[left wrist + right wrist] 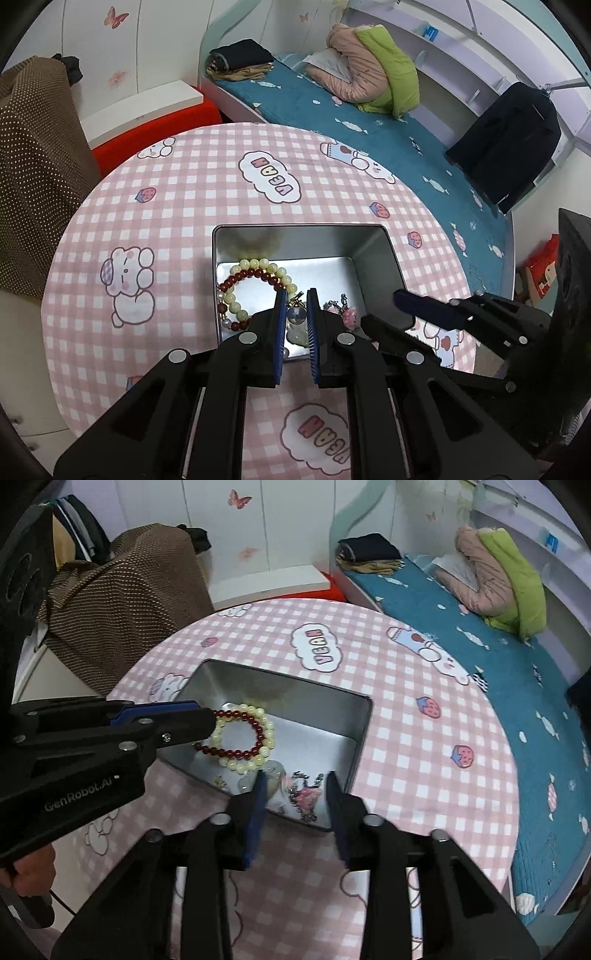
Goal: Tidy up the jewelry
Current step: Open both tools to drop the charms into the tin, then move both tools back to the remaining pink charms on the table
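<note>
Jewelry, red and cream bead bracelets (255, 280), sits in rectangular silver tin (373, 258) (pink checked tablecloth (184, 192)). We see left gripper (296, 295) shut, empty; right gripper (295, 779) parted, empty.

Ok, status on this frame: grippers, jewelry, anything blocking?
Left gripper shut, empty. Right gripper part open, empty, above tin. Bead bracelets and charms inside. Nothing blocking.

Ahead of the gripper, a teal bed (388, 122) with piled jackets (369, 70); white butterfly-decal wardrobe doors (122, 44) beyond, brown dotted cloth (33, 166) to its left
</note>
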